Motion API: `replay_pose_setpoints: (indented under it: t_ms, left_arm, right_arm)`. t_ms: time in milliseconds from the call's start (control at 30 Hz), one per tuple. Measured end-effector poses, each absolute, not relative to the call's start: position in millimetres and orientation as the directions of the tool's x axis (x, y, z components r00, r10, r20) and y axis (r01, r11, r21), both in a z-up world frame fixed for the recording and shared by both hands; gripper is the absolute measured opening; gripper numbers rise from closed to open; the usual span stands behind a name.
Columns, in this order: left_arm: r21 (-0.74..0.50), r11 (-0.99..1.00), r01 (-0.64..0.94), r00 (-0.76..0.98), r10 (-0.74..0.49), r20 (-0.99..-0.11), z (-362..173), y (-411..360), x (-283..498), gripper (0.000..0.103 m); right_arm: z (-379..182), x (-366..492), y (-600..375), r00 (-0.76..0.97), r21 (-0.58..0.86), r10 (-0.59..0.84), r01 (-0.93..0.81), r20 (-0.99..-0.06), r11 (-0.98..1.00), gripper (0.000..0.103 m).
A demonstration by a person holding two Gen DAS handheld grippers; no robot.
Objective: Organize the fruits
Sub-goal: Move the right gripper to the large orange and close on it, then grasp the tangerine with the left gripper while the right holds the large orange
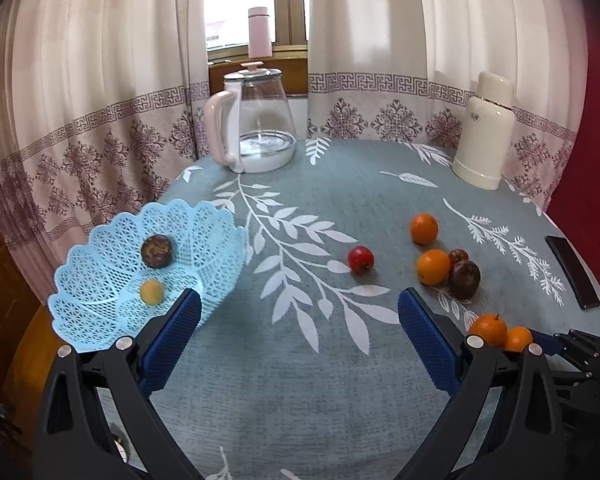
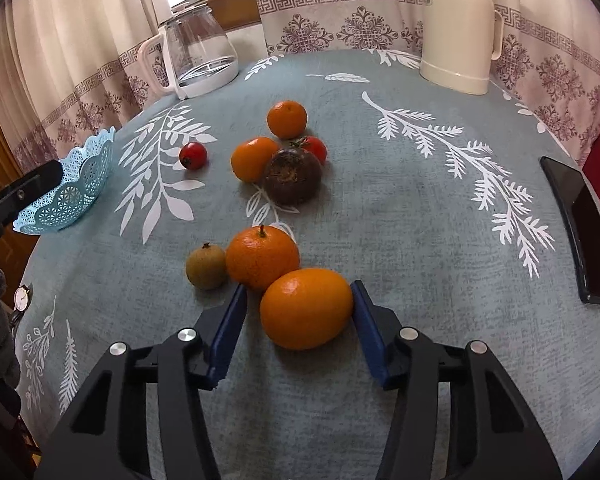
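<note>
Orange fruit fills the space between the blue pads of the right gripper (image 2: 298, 300): one smooth orange (image 2: 306, 308) lies on the tablecloth (image 2: 400, 208) with the right pad touching its side and the left pad a little away from it, so the jaws stand around it at a narrow opening and are not yet pressed on it from both sides. Just behind this orange and touching it is an orange with a short stem (image 2: 262, 258), and left of that one sits a small brown-green fruit (image 2: 206, 266). Farther back from the smooth orange there is a group: a dark brown fruit (image 2: 292, 176), an orange on its left (image 2: 252, 158), a small red fruit behind its right side (image 2: 316, 148) and one more orange at the back (image 2: 287, 119). A second red fruit (image 2: 193, 155) lies alone to the left of this group.

The left gripper (image 1: 300, 312) hangs above the bare cloth with its jaws wide apart and nothing between them. Its left finger is in front of the rim of the light blue basket (image 1: 204, 240), which stands far left of the smooth orange, at the table edge. Inside the basket lie a dark round fruit (image 1: 158, 251) and a small yellow one (image 1: 152, 292).

A black phone (image 2: 580, 232) lies far right of the smooth orange. At the far side of the table stand a glass kettle (image 2: 196, 52) on the left and a cream thermos (image 2: 458, 32) on the right, before the curtains (image 1: 80, 100).
</note>
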State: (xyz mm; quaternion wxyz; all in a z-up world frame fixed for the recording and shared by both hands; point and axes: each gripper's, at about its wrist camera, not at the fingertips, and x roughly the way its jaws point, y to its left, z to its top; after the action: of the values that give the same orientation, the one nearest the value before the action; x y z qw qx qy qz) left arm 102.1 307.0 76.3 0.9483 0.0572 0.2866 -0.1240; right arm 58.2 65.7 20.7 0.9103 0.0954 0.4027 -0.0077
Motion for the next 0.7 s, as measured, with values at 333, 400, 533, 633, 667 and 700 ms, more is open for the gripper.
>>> replay_pose_setpoints:
  t_ms: [333, 400, 533, 633, 667, 700]
  left_arm:
    - [0.019, 0.935, 0.354, 0.755, -0.274, -0.596, 60.8, 275.9, 99.3, 0.1]
    - [0.014, 0.925, 0.379, 0.74, -0.294, -0.605, 56.8, 267.2, 98.2, 0.1]
    - [0.002, 0.901, 0.434, 0.705, -0.338, -0.623, 49.0, 249.9, 97.0, 0.1]
    - [-0.003, 0.877, 0.48, 0.678, -0.373, -0.633, 43.9, 236.9, 94.1, 0.1]
    - [-0.001, 0.864, 0.504, 0.668, -0.391, -0.633, 42.6, 230.6, 92.2, 0.1]
    - [0.0, 0.857, 0.515, 0.663, -0.399, -0.633, 42.6, 227.3, 91.0, 0.1]
  right_arm:
    - [23.8, 51.3, 47.2, 0.684, 0.191, 0.063, 0.113, -0.726, 0.975, 0.045]
    - [25.0, 49.7, 41.4, 0.691, 0.195, 0.056, 0.125, -0.721, 0.973, 0.045]
    - [26.6, 47.7, 30.2, 0.702, 0.19, 0.029, 0.154, -0.712, 0.97, 0.045]
    - [27.2, 46.5, 21.3, 0.708, 0.193, 0.015, 0.172, -0.706, 0.966, 0.045]
    - [27.1, 46.4, 18.0, 0.71, 0.198, 0.012, 0.18, -0.705, 0.964, 0.045]
    - [27.0, 46.4, 15.9, 0.71, 0.2, 0.01, 0.184, -0.704, 0.963, 0.045]
